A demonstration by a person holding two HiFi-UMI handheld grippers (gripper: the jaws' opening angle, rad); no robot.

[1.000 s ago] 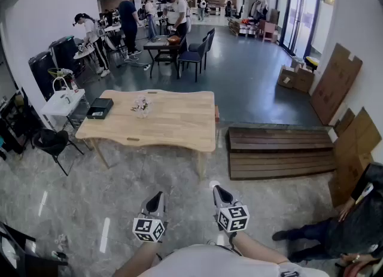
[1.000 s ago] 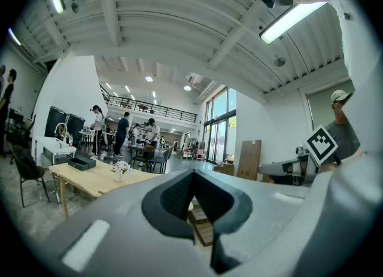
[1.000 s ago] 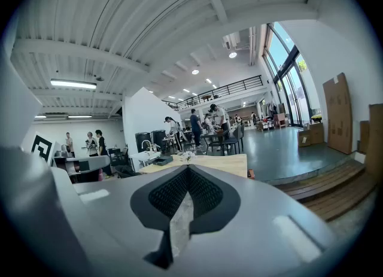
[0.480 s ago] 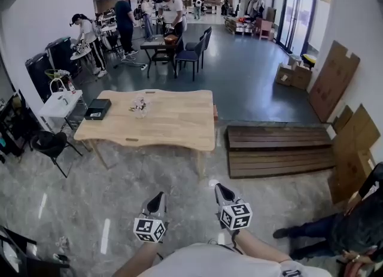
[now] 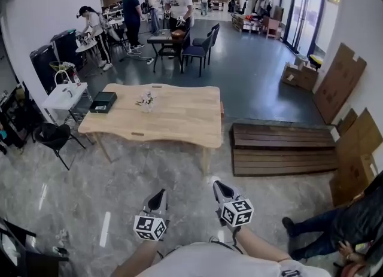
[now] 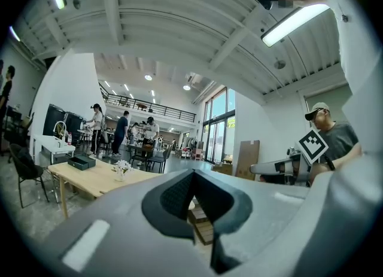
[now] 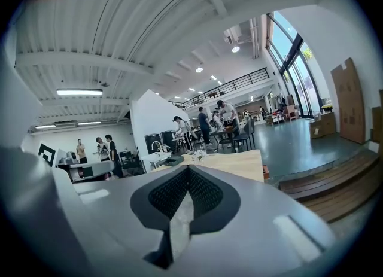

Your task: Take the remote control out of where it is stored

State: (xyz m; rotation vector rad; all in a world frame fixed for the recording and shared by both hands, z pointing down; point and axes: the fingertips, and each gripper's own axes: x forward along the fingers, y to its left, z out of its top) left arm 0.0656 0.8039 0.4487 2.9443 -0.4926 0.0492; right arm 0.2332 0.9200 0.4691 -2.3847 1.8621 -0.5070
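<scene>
No remote control shows in any view. A flat dark box (image 5: 103,102) lies at the left end of a light wooden table (image 5: 179,117), beside a small vase of white flowers (image 5: 145,99). My left gripper (image 5: 157,200) and right gripper (image 5: 220,189) hang low over the grey floor, close to my body and well short of the table. Both are shut with nothing between the jaws. In the left gripper view the left gripper (image 6: 192,174) points past the table (image 6: 90,177) and box (image 6: 78,162). In the right gripper view the right gripper (image 7: 188,171) points towards the table (image 7: 239,163).
A low wooden pallet platform (image 5: 281,150) lies right of the table. A black chair (image 5: 54,138) and a small white table (image 5: 63,97) stand at its left. Cardboard sheets (image 5: 338,81) lean on the right wall. Someone's legs (image 5: 335,228) are at lower right. Several people work at tables farther back.
The head view has shifted a little, and the table sits slightly nearer and further right in it. Both grippers keep their place and stay shut.
</scene>
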